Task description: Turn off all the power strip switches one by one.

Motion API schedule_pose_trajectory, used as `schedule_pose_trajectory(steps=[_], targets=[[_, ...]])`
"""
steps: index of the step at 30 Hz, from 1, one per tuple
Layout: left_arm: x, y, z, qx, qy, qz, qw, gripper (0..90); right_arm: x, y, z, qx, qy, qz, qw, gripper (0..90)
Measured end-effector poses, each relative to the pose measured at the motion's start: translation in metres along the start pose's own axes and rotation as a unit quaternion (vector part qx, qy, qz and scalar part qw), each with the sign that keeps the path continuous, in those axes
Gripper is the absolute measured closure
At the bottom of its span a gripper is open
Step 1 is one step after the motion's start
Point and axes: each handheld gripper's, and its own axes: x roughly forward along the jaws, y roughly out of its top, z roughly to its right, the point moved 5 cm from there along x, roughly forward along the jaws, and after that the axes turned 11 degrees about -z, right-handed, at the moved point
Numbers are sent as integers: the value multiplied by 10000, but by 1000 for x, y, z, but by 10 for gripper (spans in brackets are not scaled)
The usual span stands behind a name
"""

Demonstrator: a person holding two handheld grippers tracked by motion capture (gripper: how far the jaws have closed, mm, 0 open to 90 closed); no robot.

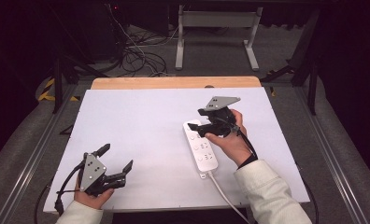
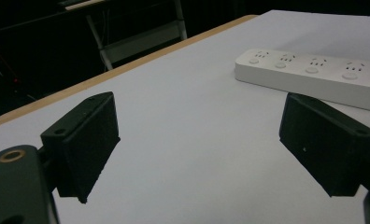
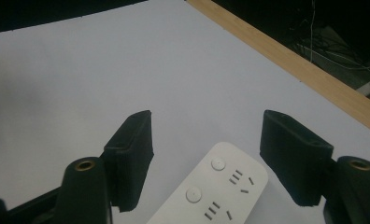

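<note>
A white power strip (image 1: 202, 150) with several sockets and round buttons lies flat on the white table top (image 1: 141, 116), right of centre; its white cord (image 1: 226, 197) runs off the near edge. My right gripper (image 1: 203, 124) hovers over the strip's far end, open; in the right gripper view the strip (image 3: 216, 191) shows below and between the parted jaws, untouched by the pads. My left gripper (image 1: 117, 155) rests low at the near left, open wide and holding nothing. In the left gripper view the strip (image 2: 314, 74) lies well beyond its jaws.
A wooden strip (image 1: 174, 82) borders the table's far edge. Behind it, on the dark floor, stand a grey metal frame (image 1: 216, 21) and a tangle of cables (image 1: 136, 53). Metal rails (image 1: 29, 158) run along the table's sides.
</note>
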Motion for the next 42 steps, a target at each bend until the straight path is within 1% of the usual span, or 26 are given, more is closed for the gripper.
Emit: schedule_pose_trajectory(steps=[2,8,10,12,13,14,17,19,20,21,24,29,35,42], targets=[[0,0,0,0,-2,-1,10000,125,-5,-3,-2,3,13,2,10000,342],[0,0,0,-6,1,0,10000,125,-22,-12,-4,53,-9,245,9997,282],[0,0,0,-11,7,9,10000,125,-27,-16,-4,89,50,294,9995,281],[0,0,0,-4,7,-2,10000,125,-31,-20,-4,23,41,374,9993,256],[0,0,0,5,7,-11,10000,125,-33,-22,-5,-28,11,422,9991,254],[0,0,0,5,7,-11,10000,125,-33,-22,-5,-28,11,422,9991,254],[0,0,0,3,15,-11,10000,125,-39,-33,-5,-15,-57,500,9987,254],[0,0,0,2,15,-10,10000,125,-43,-40,-4,33,-60,582,9983,254],[0,0,0,2,15,-10,10000,125,-43,-40,-4,33,-60,582,9983,254],[0,0,0,10,18,-13,10000,125,-47,-46,-3,48,-66,683,9976,253],[0,0,0,22,26,-12,10000,125,-51,-56,-3,33,-126,729,9973,247],[0,0,0,17,20,-15,10000,125,-55,-74,-3,138,-71,840,9963,223],[1,0,0,28,25,-16,10000,125,-60,-94,-5,189,-85,983,9949,218],[1,0,1,38,6,-13,10000,124,-64,-116,-4,297,-92,1022,9943,212]])
